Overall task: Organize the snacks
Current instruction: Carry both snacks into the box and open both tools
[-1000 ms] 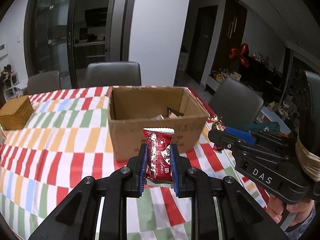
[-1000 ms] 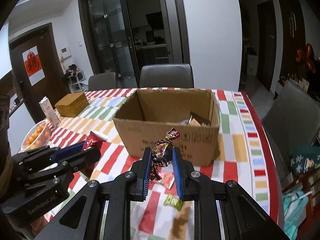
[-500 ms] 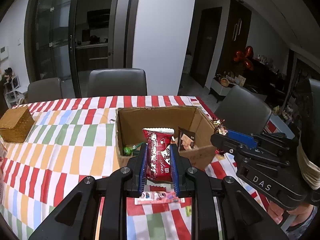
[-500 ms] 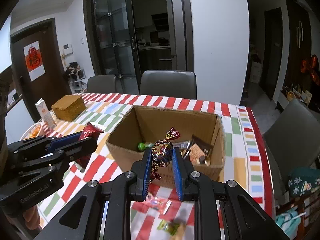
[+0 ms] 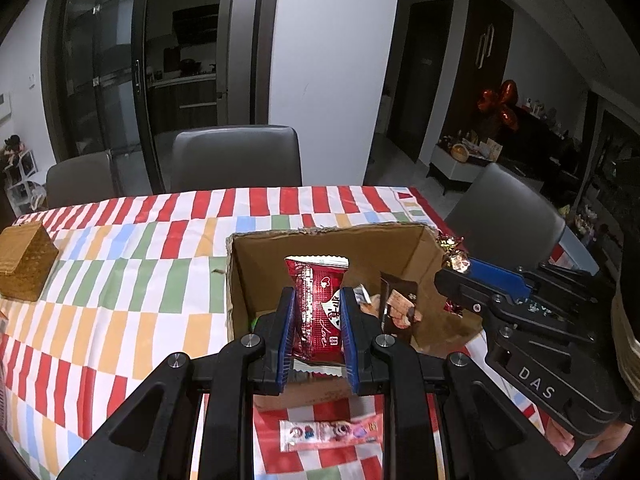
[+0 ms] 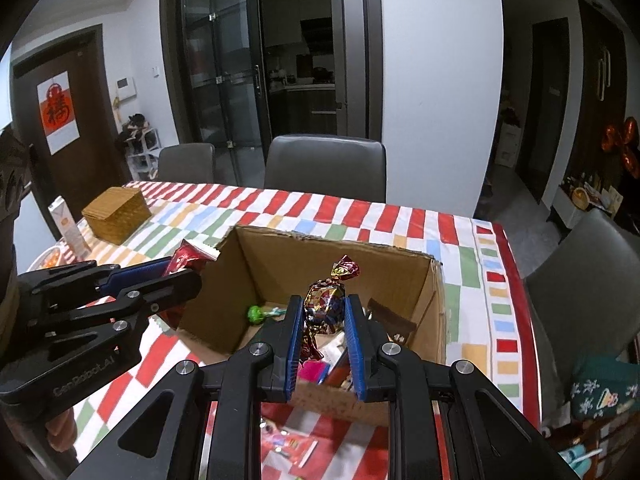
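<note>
My left gripper (image 5: 318, 300) is shut on a red snack packet (image 5: 318, 304) and holds it above the open cardboard box (image 5: 328, 236). My right gripper (image 6: 322, 308) is shut on a foil-wrapped candy (image 6: 324, 304) over the same box (image 6: 332, 244). The box holds a brown chocolate packet (image 5: 398, 304), a green lollipop (image 6: 256, 314) and other wrappers. The right gripper shows in the left wrist view (image 5: 456, 276), the left gripper in the right wrist view (image 6: 188, 276).
A pink snack packet (image 5: 330, 432) lies on the striped tablecloth (image 5: 120, 260) in front of the box. A wicker box (image 6: 116, 212) and a carton (image 6: 70, 224) stand at the left. Grey chairs (image 6: 326, 168) surround the table.
Both grippers have risen and moved forward with their snacks, from in front of the box to above its opening. The box's inside now shows.
</note>
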